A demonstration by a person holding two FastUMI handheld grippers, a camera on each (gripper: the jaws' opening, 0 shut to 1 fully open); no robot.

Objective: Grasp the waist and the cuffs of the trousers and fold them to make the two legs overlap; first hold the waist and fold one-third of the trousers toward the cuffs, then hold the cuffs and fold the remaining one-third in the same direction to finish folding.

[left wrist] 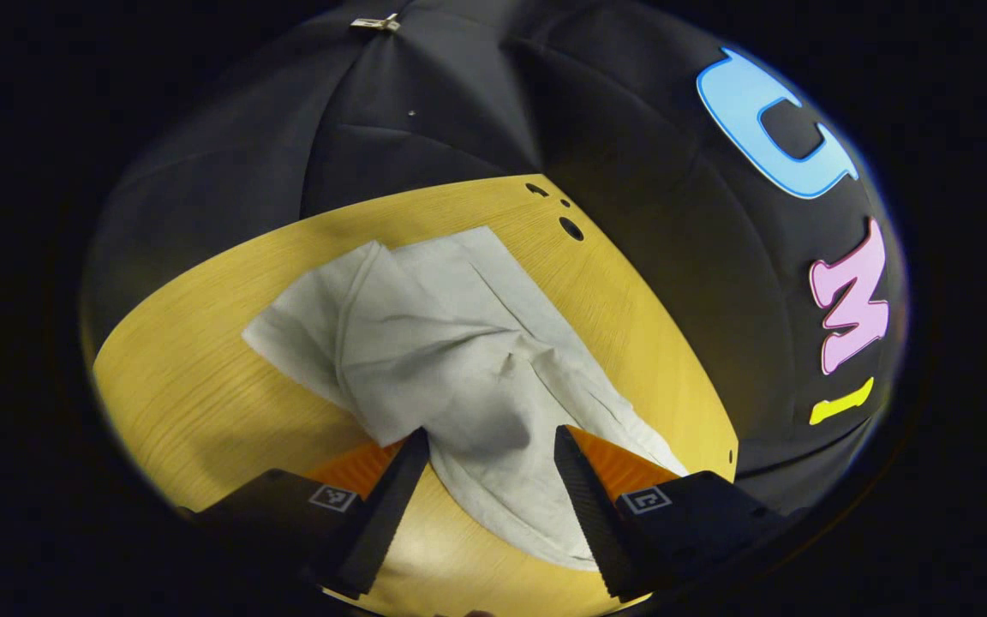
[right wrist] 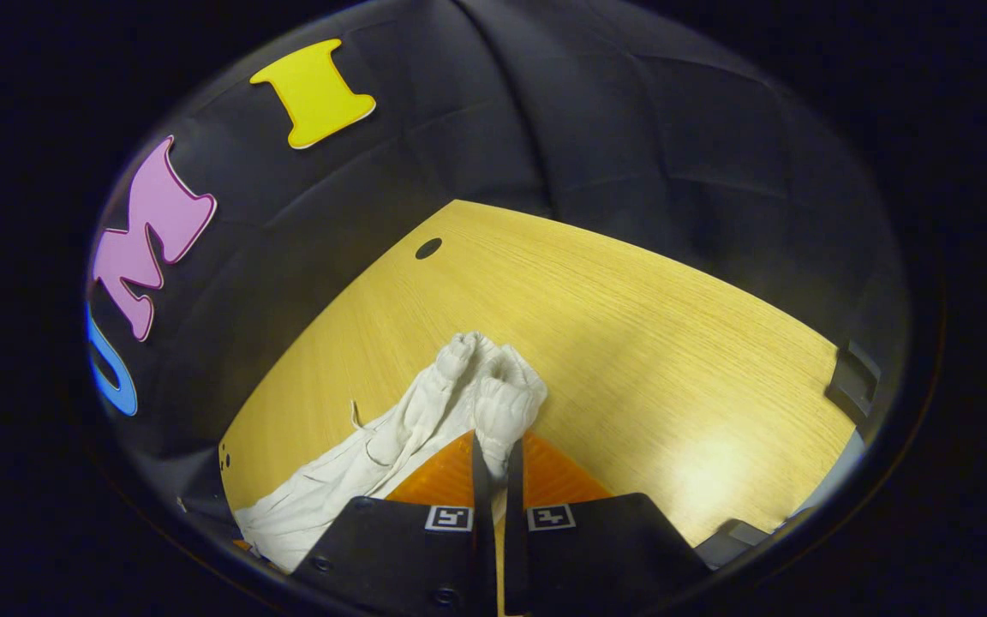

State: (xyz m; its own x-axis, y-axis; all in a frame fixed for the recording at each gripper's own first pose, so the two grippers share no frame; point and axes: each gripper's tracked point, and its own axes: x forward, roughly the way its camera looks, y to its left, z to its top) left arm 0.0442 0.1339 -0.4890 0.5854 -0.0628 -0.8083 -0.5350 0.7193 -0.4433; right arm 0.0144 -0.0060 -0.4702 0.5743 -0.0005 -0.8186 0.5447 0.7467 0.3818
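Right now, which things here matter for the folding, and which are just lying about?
In the job: trousers; left gripper, open over them; right gripper, shut on bunched cloth of the trousers.

Just there: table, with a hole; a clip on the booth wall.

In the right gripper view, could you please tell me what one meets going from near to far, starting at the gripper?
Right gripper shut on the trousers → bare table → table hole → booth wall.
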